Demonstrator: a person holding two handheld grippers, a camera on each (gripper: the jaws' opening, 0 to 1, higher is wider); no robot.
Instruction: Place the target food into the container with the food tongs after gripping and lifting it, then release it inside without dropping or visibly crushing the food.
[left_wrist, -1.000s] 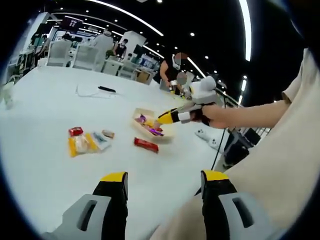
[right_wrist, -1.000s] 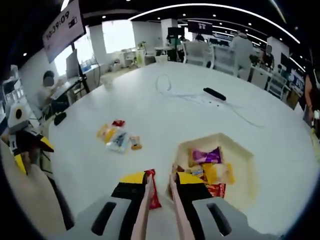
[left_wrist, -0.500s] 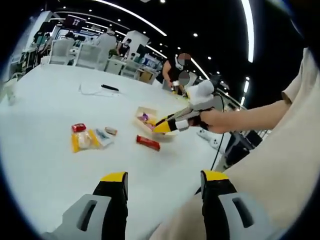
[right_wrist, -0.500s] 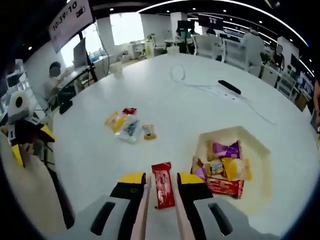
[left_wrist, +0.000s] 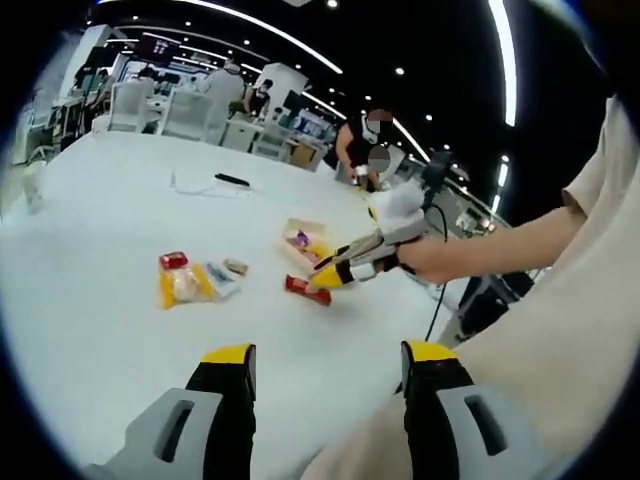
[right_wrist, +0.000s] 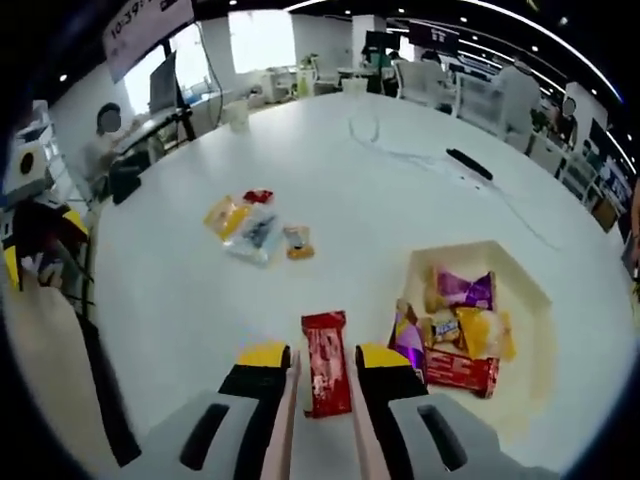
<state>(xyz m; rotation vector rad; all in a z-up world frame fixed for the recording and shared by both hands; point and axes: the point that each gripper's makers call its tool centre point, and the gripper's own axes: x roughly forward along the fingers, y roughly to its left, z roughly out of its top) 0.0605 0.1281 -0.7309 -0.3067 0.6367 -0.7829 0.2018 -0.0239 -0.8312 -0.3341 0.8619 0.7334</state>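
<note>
My right gripper (right_wrist: 323, 372), with tongs spread, frames a flat red snack bar (right_wrist: 326, 348) lying on the white bench (right_wrist: 180, 300); the cream container (right_wrist: 520, 340) sits just right. My left gripper (left_wrist: 325, 362) stands open.

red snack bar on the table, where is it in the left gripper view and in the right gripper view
Left gripper view: the red snack bar lies mid-frame on the white table, at the tip of the right gripper coming in from the right.
Right gripper view: it lies low in the centre, between the tong arms held in that gripper.
Shared landmark: the cream container of wrapped snacks beside the bar.
</note>
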